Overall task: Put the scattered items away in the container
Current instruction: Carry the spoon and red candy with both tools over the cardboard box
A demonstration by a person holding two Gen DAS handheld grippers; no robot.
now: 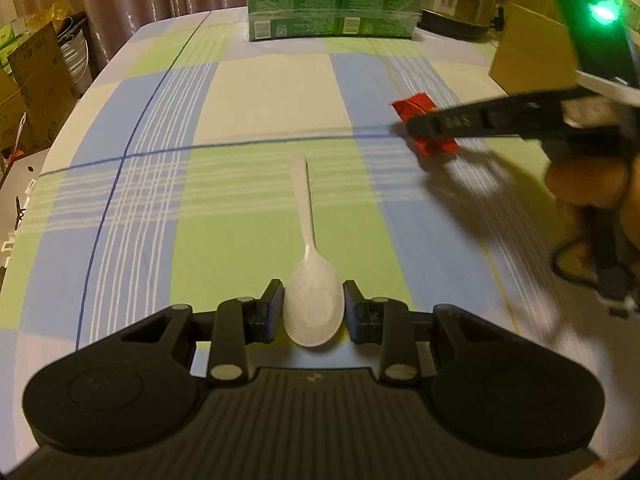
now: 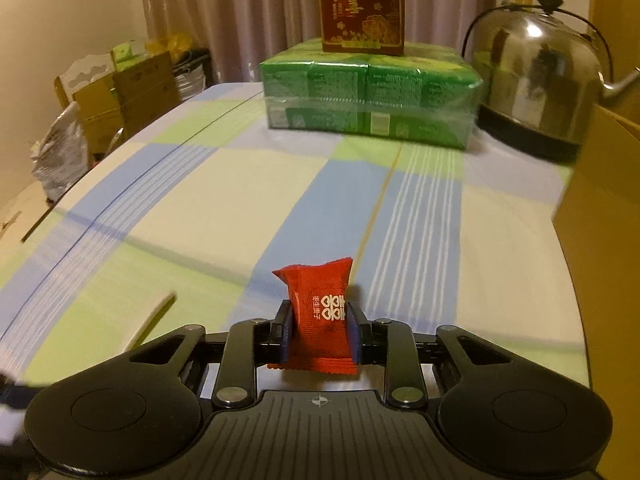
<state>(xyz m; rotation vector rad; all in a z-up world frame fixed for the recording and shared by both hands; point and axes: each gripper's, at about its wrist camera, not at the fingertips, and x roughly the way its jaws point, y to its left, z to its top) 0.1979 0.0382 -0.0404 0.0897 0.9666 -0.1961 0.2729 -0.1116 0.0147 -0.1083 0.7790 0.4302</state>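
Observation:
A white plastic spoon [image 1: 313, 312] has its bowl between the pads of my left gripper [image 1: 314, 308], which is shut on it; the handle points away over the checked cloth. My right gripper [image 2: 319, 320] is shut on a red candy packet [image 2: 320, 312] with gold print, held upright just above the cloth. From the left wrist view, the right gripper [image 1: 416, 126] reaches in from the right with the red candy packet [image 1: 416, 106] at its tip. An open cardboard box [image 2: 600, 248] stands at the right; it also shows as the cardboard box [image 1: 528, 56] in the left wrist view. The spoon's handle [image 2: 152, 316] shows blurred at the lower left.
A green shrink-wrapped pack [image 2: 368, 100] with a dark red carton [image 2: 360, 4] on top stands at the far end of the table. A steel kettle [image 2: 536, 76] sits beside it on the right. Cardboard boxes and bags [image 2: 120, 92] are stacked off the table's left edge.

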